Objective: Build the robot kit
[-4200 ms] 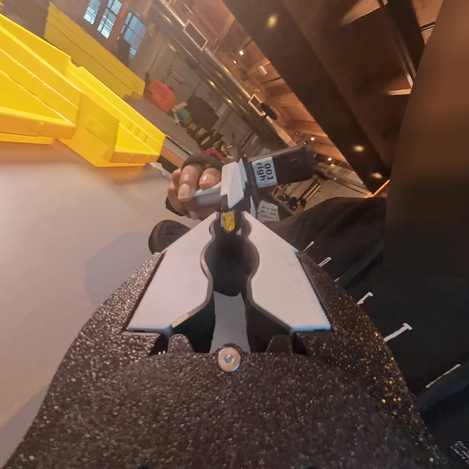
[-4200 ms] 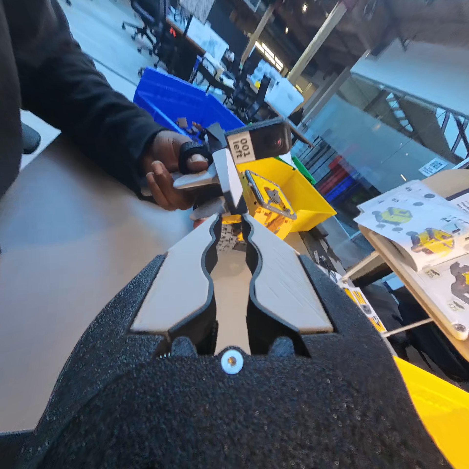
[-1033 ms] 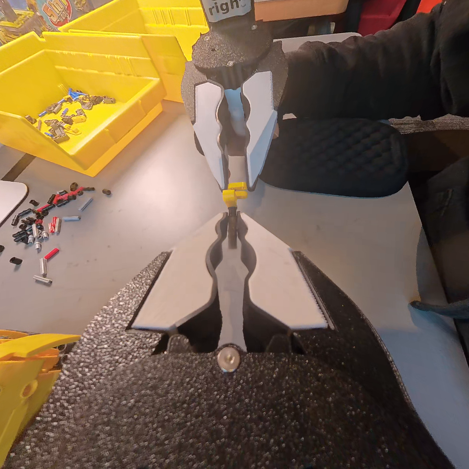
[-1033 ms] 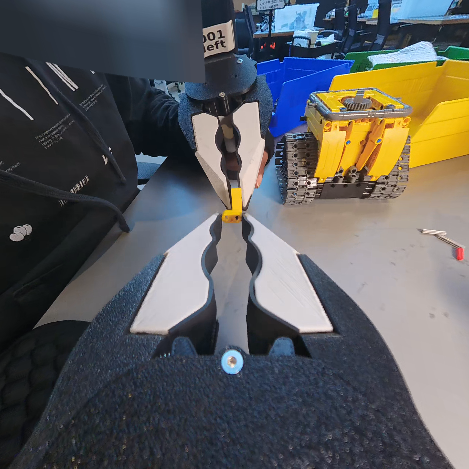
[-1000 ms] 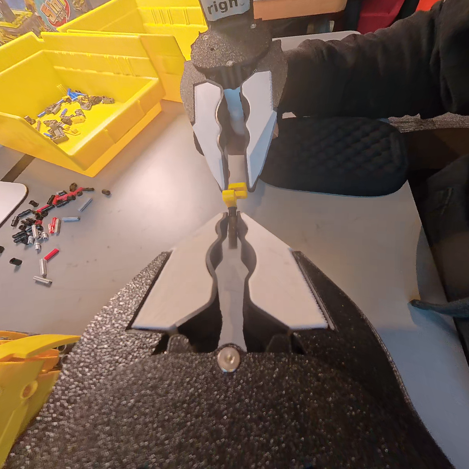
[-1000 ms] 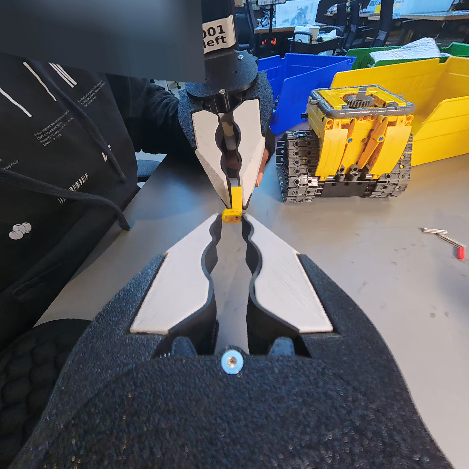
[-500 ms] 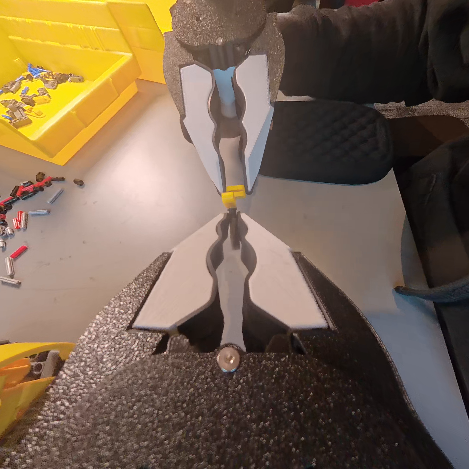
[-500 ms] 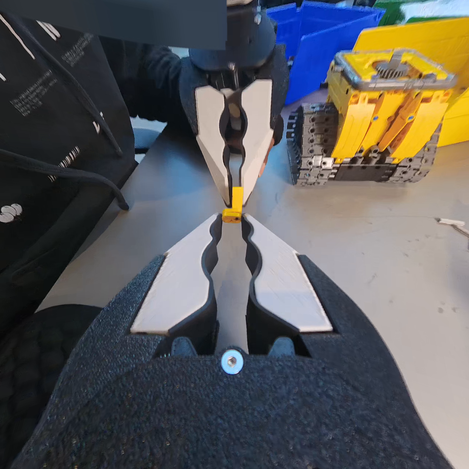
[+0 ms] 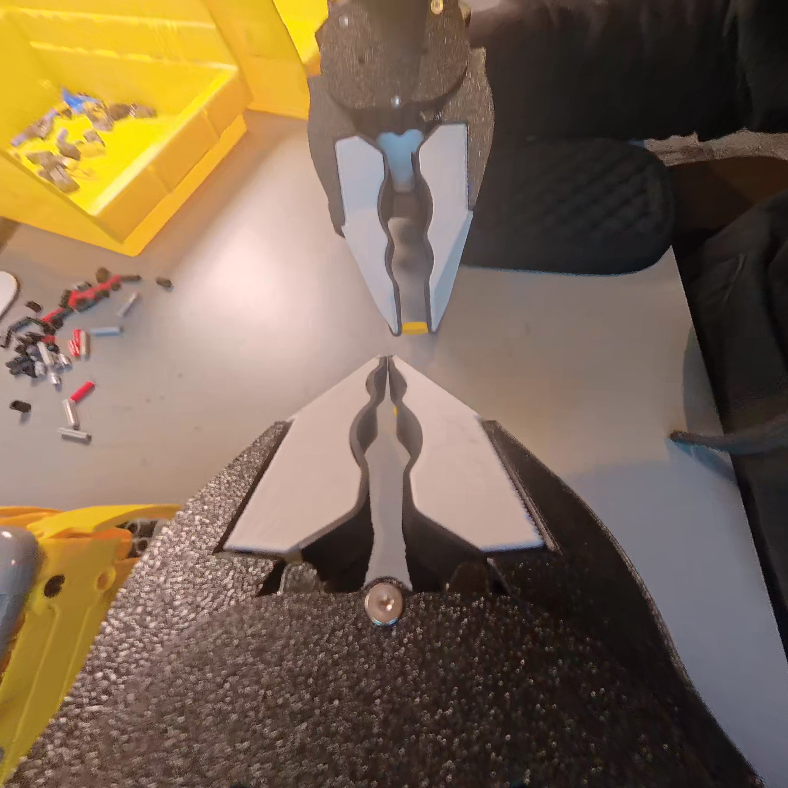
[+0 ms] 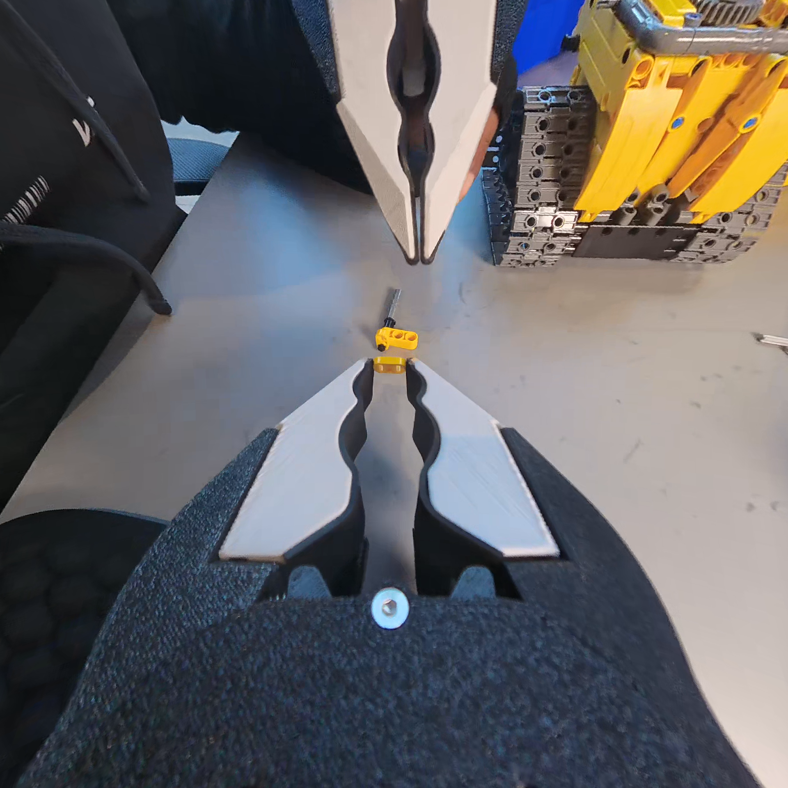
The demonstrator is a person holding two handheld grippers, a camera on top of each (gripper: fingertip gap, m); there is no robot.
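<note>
My right gripper [image 10: 390, 362] is shut on a small yellow brick connector [image 10: 390, 366] held at its tips just above the grey table [image 10: 554, 383]. It also shows in the left wrist view [image 9: 414, 330], pointing at me with the yellow connector [image 9: 414, 327] between its tips. My left gripper [image 9: 387, 358] is shut with nothing visible between its tips; in the right wrist view [image 10: 417, 256] it hangs above the table. Between the two grippers, a yellow beam with holes [image 10: 396, 337] on a thin dark axle [image 10: 392, 305] lies on the table.
A yellow and grey tracked brick vehicle [image 10: 639, 149] stands at the right, close to the left gripper. A yellow bin [image 9: 128, 170] holds small parts. Loose pins [image 9: 55, 337] lie scattered on the table. A black cushion [image 9: 575, 204] and a person's black hoodie [image 10: 64, 170] are nearby. My hands' fingertips stand some 4 cm from each other.
The grippers have pulled apart. The yellow beam on its axle has left the left gripper and now lies on the table. The left jaws have closed; the right still grips its yellow connector.
</note>
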